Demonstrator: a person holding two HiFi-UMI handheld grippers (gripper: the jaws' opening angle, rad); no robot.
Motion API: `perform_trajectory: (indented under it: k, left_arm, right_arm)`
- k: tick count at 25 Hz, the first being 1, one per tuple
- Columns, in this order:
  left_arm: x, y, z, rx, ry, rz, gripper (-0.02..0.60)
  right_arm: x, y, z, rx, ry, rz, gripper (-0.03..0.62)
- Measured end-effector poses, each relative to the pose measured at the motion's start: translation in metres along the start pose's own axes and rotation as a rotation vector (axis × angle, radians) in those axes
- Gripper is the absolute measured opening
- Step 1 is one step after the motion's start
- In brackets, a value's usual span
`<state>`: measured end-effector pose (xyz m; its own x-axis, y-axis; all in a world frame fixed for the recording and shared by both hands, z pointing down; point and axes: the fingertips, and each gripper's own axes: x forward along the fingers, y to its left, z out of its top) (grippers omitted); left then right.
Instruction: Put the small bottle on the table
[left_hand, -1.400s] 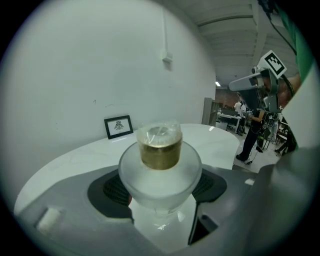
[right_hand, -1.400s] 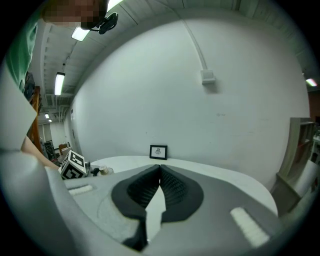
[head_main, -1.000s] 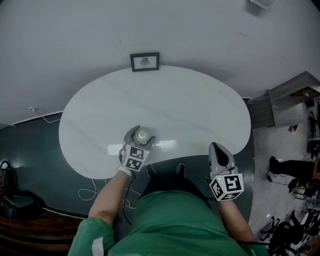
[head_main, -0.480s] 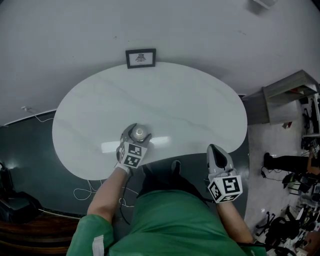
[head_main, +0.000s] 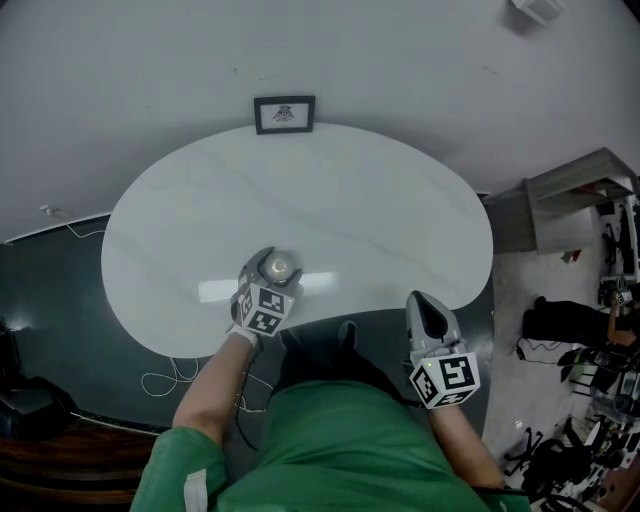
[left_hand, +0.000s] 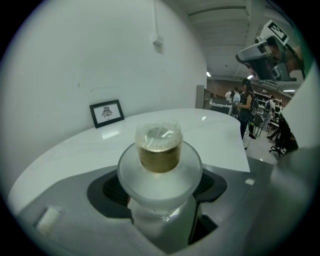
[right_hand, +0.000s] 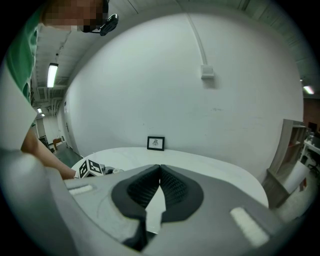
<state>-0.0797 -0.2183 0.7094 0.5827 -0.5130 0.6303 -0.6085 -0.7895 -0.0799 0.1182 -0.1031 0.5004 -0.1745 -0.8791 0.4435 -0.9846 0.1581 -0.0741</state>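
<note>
A small frosted bottle (left_hand: 159, 172) with a gold cap under clear wrap is clamped between the jaws of my left gripper (left_hand: 160, 187). In the head view the bottle (head_main: 281, 267) stands upright in the left gripper (head_main: 270, 275) over the near middle of the white oval table (head_main: 360, 200). Whether its base touches the tabletop I cannot tell. My right gripper (head_main: 427, 312) hovers off the table's near right edge, jaws shut with nothing between them; the right gripper view shows its pads (right_hand: 172, 186) meeting at the tips.
A small framed picture (head_main: 284, 114) leans against the white wall at the table's far edge. A grey shelf (head_main: 580, 195) and office clutter stand at the right. Cables (head_main: 165, 382) lie on the dark floor left of my body.
The view shifted slightly. The left gripper with the bottle stays at the same spot over the table; the right gripper drifted a little left and nearer.
</note>
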Motion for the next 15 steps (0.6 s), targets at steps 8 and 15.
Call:
perform_trajectory:
  k: [8, 15]
  left_arm:
    - [-0.006, 0.000, -0.010, -0.005, 0.049, 0.015, 0.373]
    - [-0.041, 0.006, -0.009, -0.100, 0.036, 0.085, 0.374]
  right_arm:
    - [0.007, 0.007, 0.002, 0.009, -0.016, 0.046, 0.003]
    - [0.009, 0.005, 0.005, 0.016, -0.031, 0.083, 0.003]
